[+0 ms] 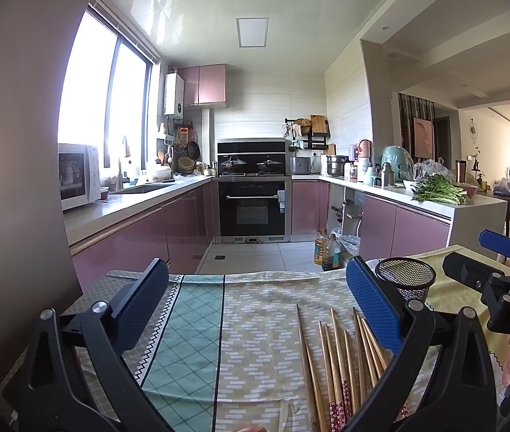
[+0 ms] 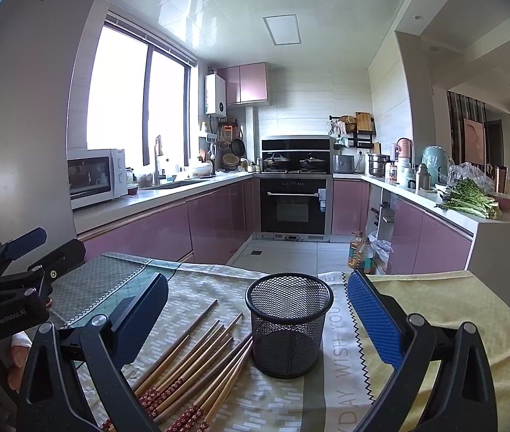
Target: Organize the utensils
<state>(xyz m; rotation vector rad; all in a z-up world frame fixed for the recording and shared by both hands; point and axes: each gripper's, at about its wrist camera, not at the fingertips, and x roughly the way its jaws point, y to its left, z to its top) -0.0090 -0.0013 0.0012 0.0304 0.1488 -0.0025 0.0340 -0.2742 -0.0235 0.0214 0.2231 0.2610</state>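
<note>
The left gripper [image 1: 255, 302] hangs with fingers apart over the cloth-covered worktop [image 1: 255, 342]. Only the right view shows the chopsticks [image 2: 190, 363] whole, touching the upright mesh cup [image 2: 288, 327], framed by the empty, spread right gripper [image 2: 258, 309].

White letters reading "GenRobot.AI" stand on the black body of the left gripper [image 2: 12, 264], at the left edge of the right wrist view. In the left wrist view, the right gripper [image 1: 478, 255] at the right edge bears the embossed letters "DAS", cut off by the frame. The tablecloth [image 2: 341, 338] carries grey capitals, lower centre-right beside the mesh cup [image 2: 289, 327]: "WISH YOU", with "DAY" below, partly cropped.
</note>
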